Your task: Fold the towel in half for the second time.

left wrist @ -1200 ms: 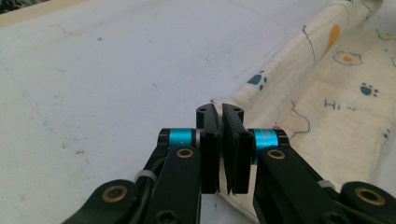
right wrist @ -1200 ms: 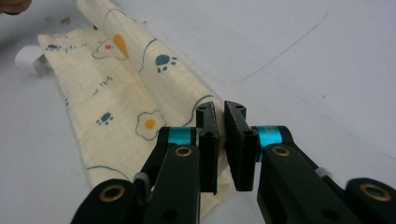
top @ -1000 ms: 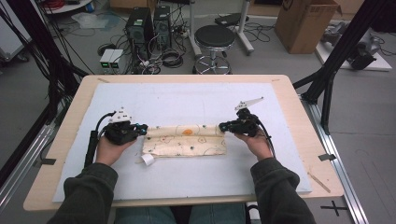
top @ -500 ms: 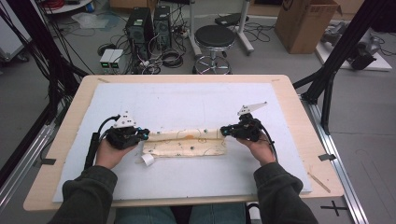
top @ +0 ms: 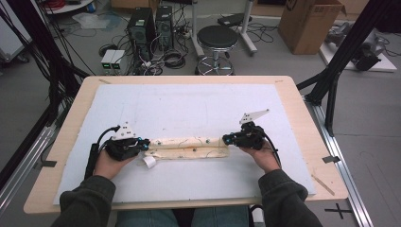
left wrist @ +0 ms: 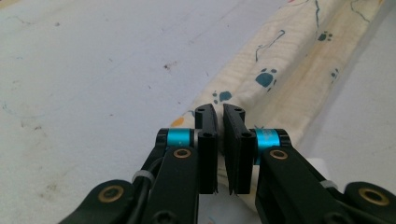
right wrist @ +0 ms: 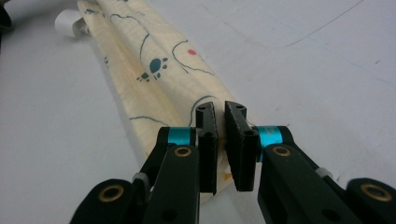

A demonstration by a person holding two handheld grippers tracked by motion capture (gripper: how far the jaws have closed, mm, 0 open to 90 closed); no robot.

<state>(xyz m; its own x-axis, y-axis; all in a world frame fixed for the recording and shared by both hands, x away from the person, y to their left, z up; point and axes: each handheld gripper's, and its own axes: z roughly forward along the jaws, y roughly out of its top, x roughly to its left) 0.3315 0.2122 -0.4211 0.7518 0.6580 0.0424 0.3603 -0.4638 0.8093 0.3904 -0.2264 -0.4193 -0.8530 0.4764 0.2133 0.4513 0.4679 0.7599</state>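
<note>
Folded cloth [top: 187, 147] on white mat [top: 189, 109]: left gripper [top: 142, 144] pinches its 9 o'clock end, right gripper [top: 228, 139] its 3 o'clock end.

1 overhead view – 2 close gripper views

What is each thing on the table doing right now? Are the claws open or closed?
Left claw: shut on the left end of the cloth.
Right claw: shut on the right end of the cloth.
Cloth: folded into a long narrow strip, lying flat on the mat, held at both ends.
White tag: curled, sticking out from the cloth's near edge by the left claw.
White mat: spread flat over the table.
</note>
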